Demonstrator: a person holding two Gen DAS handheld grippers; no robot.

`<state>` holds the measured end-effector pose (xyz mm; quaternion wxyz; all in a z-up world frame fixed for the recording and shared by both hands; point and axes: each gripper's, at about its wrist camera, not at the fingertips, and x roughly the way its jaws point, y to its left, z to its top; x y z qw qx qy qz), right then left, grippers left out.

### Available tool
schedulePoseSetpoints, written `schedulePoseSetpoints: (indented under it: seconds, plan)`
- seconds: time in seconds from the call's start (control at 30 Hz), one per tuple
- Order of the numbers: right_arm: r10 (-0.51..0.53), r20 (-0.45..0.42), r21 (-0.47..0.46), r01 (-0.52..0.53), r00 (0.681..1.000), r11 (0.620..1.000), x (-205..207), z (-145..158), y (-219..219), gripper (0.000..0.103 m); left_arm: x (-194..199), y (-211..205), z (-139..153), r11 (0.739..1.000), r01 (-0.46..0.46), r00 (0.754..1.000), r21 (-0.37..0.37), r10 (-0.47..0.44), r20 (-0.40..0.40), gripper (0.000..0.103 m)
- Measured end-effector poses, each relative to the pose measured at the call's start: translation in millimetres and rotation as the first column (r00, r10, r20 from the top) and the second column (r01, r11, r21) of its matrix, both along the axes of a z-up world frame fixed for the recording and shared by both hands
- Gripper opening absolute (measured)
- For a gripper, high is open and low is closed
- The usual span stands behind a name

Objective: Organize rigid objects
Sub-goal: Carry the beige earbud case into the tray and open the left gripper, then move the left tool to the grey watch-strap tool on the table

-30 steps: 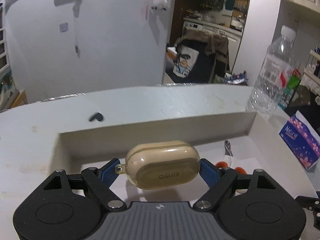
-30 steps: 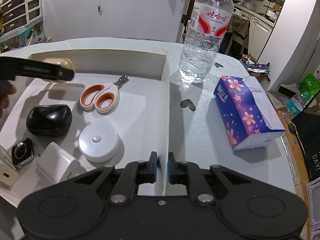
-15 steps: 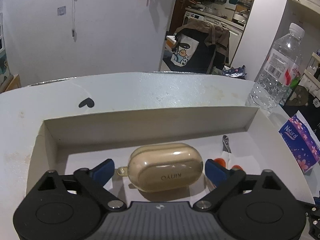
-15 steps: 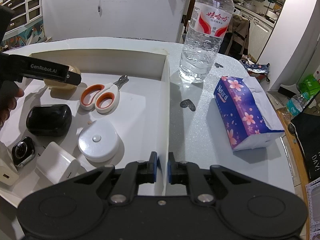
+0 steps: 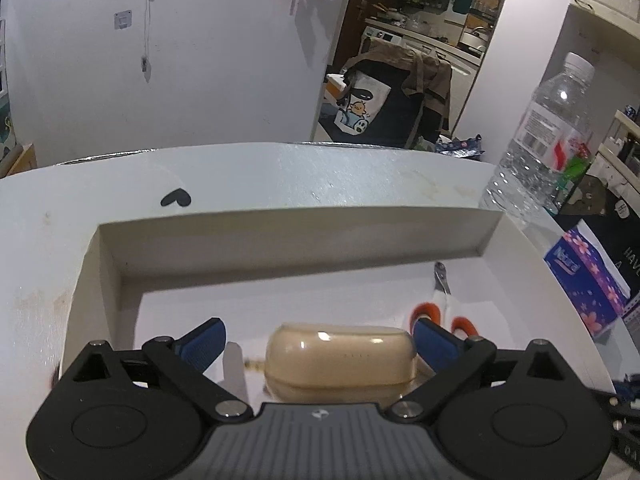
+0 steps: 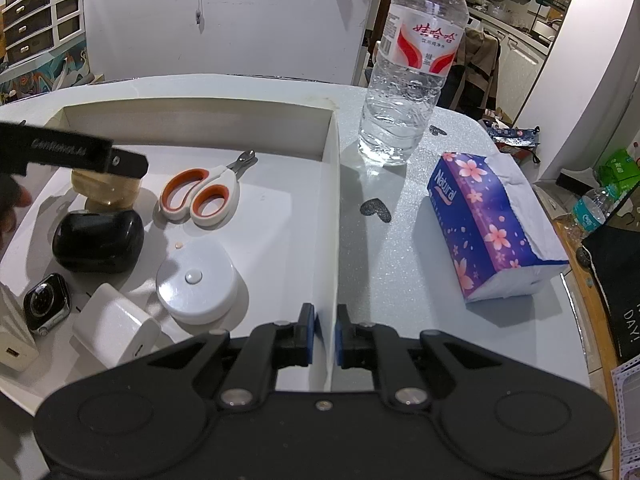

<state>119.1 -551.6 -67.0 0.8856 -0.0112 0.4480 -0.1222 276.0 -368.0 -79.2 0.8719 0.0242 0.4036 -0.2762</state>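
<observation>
Your right gripper point(image 6: 323, 334): jaws clamped on tray's side wall point(image 6: 333, 240); keep that hold steady. Left gripper point(image 5: 318, 342): jaws spread wide, pads clear of beige earbud case point(image 5: 340, 362) resting on tray floor between them. Lift straight back, avoid nudging case. Beyond right pad: orange-handled nail clippers point(image 5: 442, 308). Farther: tray back wall.

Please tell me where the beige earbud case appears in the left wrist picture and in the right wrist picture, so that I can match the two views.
Left wrist view: the beige earbud case sits low in the centre, between the open blue pads of the left gripper.
Right wrist view: it shows at the left, partly hidden under the left gripper's black finger, behind the black case.
Shared landmark: the orange-handled scissors, lying just right of the case.
</observation>
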Motion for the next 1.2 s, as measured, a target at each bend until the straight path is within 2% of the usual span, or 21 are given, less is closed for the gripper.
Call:
schedulePoseSetpoints:
  seconds: [0.07, 0.27, 0.4, 0.47, 0.53, 0.73, 0.77, 0.8, 0.87, 1.0, 1.2]
  plan:
    - [0.000, 0.000, -0.001, 0.000, 1.000, 1.000, 0.0, 0.0, 0.0, 0.011, -6.6, 1.9, 1.2, 1.000, 0.024, 1.000, -0.018, -0.024, 0.009, 0.087]
    - [0.001, -0.001, 0.000, -0.001, 1.000, 1.000, -0.2, -0.1, 0.6, 0.011, -19.9, 4.9, 3.5, 1.000, 0.016, 1.000, -0.004, -0.016, 0.023, 0.087]
    - [0.001, -0.001, -0.001, -0.001, 1.000, 1.000, -0.1, -0.1, 0.5, 0.011, -18.5, 12.5, 2.1, 1.000, -0.019, 1.000, -0.010, 0.019, -0.017, 0.087]
    - [0.001, -0.001, -0.002, -0.001, 1.000, 1.000, 0.0, 0.0, 0.4, 0.011, -18.5, 13.5, -2.3, 1.000, -0.009, 0.999, 0.019, 0.010, -0.039, 0.088]
    - [0.001, -0.001, -0.003, -0.001, 1.000, 1.000, -0.1, 0.0, 0.4, 0.011, -21.3, 13.4, -3.8, 0.999, 0.001, 1.000, 0.035, 0.000, -0.025, 0.088]
    - [0.002, -0.001, -0.003, -0.002, 1.000, 1.000, 0.0, 0.0, 0.7, 0.011, -21.3, 15.8, -3.2, 1.000, -0.008, 1.000, 0.020, 0.009, -0.027, 0.088]
    - [0.002, -0.001, -0.003, -0.002, 1.000, 1.000, -0.1, 0.0, 0.5, 0.011, -21.3, 16.4, -2.7, 1.000, -0.012, 1.000, 0.017, 0.013, -0.025, 0.089]
    - [0.001, -0.001, -0.002, -0.001, 1.000, 1.000, 0.0, 0.0, 0.3, 0.011, -21.4, 17.2, -1.6, 1.000, -0.022, 0.999, 0.015, 0.022, -0.023, 0.096]
    - [0.001, -0.001, -0.002, -0.001, 1.000, 1.000, -0.1, -0.1, 0.6, 0.011, -24.2, 19.1, 4.0, 0.999, -0.038, 0.999, 0.007, 0.038, -0.008, 0.102]
    - [0.001, -0.001, -0.002, -0.001, 1.000, 1.000, -0.2, 0.0, 0.2, 0.011, -36.2, 21.0, 21.0, 1.000, -0.027, 1.000, 0.005, 0.027, 0.016, 0.103]
    - [0.002, -0.001, -0.004, -0.002, 1.000, 1.000, 0.0, -0.1, 0.7, 0.011, -69.8, 20.3, 40.1, 0.998, 0.034, 0.997, 0.043, -0.036, 0.066, 0.103]
